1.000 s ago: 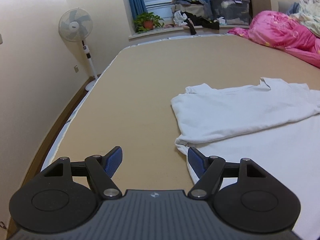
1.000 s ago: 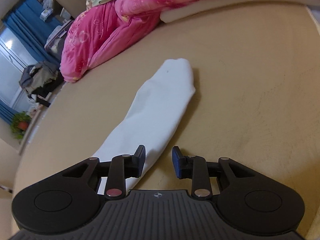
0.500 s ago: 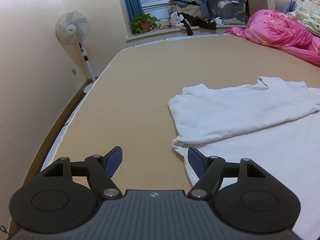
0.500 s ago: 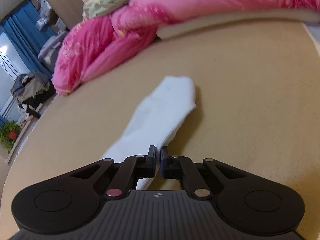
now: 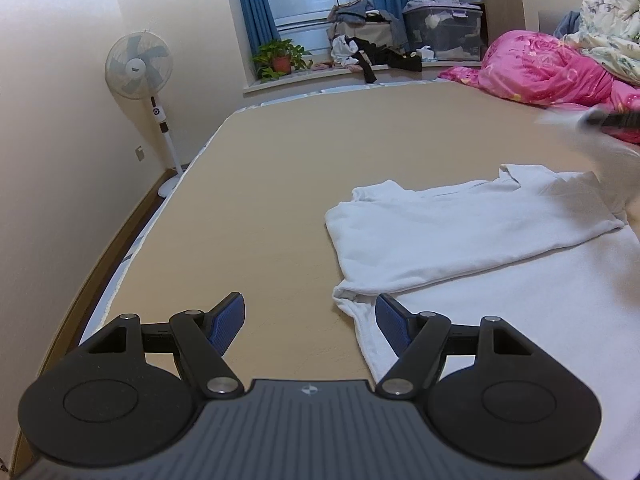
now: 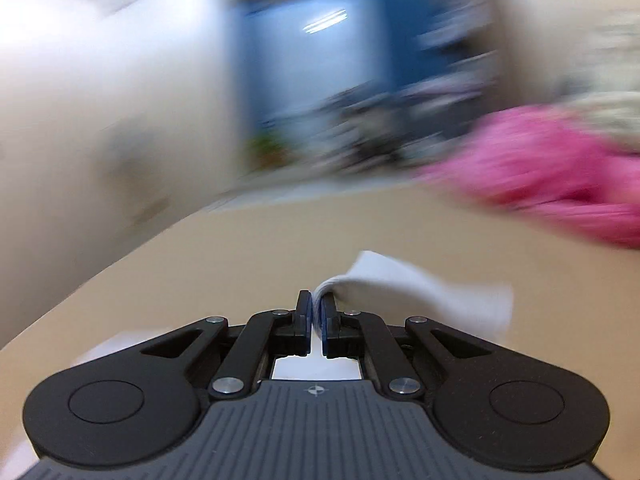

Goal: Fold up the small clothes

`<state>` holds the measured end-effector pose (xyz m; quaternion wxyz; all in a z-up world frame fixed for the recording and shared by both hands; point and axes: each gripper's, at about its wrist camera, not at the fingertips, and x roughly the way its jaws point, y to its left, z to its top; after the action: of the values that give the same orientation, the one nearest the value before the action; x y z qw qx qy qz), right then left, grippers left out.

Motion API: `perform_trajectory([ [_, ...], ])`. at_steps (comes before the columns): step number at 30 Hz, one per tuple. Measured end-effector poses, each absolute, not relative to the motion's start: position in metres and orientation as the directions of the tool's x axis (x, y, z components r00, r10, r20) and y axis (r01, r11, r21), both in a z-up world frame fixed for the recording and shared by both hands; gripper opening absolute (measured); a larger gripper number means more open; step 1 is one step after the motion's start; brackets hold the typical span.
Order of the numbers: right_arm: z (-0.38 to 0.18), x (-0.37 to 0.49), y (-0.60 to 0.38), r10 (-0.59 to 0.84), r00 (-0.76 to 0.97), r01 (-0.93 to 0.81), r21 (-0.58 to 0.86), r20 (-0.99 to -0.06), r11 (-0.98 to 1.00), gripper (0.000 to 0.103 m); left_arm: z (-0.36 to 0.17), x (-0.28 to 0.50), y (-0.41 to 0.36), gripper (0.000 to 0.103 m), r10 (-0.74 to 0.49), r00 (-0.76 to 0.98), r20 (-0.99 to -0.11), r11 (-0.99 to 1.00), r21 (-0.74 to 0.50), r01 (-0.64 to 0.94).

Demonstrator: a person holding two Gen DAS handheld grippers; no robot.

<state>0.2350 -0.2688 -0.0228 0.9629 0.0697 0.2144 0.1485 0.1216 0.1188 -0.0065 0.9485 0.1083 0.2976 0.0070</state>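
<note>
Swung up off the tan mattress (image 5: 280, 184), the right gripper (image 6: 316, 312) now pinches the white cotton garment's sleeve (image 6: 408, 292); a thin bite could slip mid-swing. Left gripper (image 5: 310, 320) hovers wide, empty, beside the garment's edge (image 5: 460, 236).

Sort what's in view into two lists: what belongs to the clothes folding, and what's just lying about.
Part of the job:
- white shirt, one side folded over, on the bed
- white sleeve, pinched in the right tongs
- left tongs, open beside the shirt's edge

Lying about:
- pink quilt
- floral blanket
- standing fan
- potted plant
- clothes pile
- storage box
</note>
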Motion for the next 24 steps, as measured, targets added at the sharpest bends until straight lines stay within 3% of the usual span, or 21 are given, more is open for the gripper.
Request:
perform_trajectory([
  [2, -0.039, 0.230, -0.224, 0.448, 0.750, -0.367, 0.258, -0.486, 0.894, 0.009, -0.005, 0.120, 0.121, 0.077, 0.079, 0.821, -0.565, 0.978, 0.204, 0.047],
  [4, -0.047, 0.221, -0.204, 0.484, 0.696, -0.397, 0.278, -0.530, 0.875, 0.018, -0.003, 0.118, 0.124, 0.077, 0.074, 0.821, -0.567, 0.982, 0.187, 0.041],
  [10, -0.009, 0.200, -0.251, 0.449, 0.710, -0.372, 0.251, -0.543, 0.893, 0.027, 0.004, 0.108, 0.119, 0.075, 0.012, 0.839, -0.543, 0.983, 0.160, 0.089],
  [11, 0.000, 0.196, -0.265, 0.426, 0.727, -0.355, 0.236, -0.539, 0.905, 0.032, 0.005, 0.108, 0.119, 0.065, -0.006, 0.841, -0.542, 0.985, 0.142, 0.098],
  [12, 0.010, 0.191, -0.282, 0.401, 0.744, -0.333, 0.225, -0.534, 0.916, 0.034, 0.007, 0.109, 0.119, 0.048, -0.046, 0.836, -0.547, 0.988, 0.102, 0.120],
  [15, 0.018, 0.171, -0.330, 0.340, 0.796, -0.263, 0.220, -0.500, 0.939, 0.042, 0.005, 0.125, 0.111, 0.019, -0.123, 0.808, -0.576, 0.985, 0.026, 0.169],
  [18, -0.006, 0.158, -0.362, 0.272, 0.822, -0.153, 0.266, -0.500, 0.952, 0.043, -0.002, 0.149, 0.088, 0.018, -0.170, 0.785, -0.596, 0.979, -0.014, 0.201],
  [21, -0.027, 0.160, -0.370, 0.197, 0.784, -0.047, 0.261, -0.588, 0.964, 0.043, -0.018, 0.183, 0.066, 0.018, -0.191, 0.751, -0.631, 0.981, -0.092, 0.173],
  [24, -0.026, 0.155, -0.372, 0.186, 0.819, -0.055, 0.249, -0.543, 0.967, 0.043, -0.038, 0.220, 0.055, 0.022, -0.194, 0.731, -0.655, 0.978, -0.191, 0.089],
])
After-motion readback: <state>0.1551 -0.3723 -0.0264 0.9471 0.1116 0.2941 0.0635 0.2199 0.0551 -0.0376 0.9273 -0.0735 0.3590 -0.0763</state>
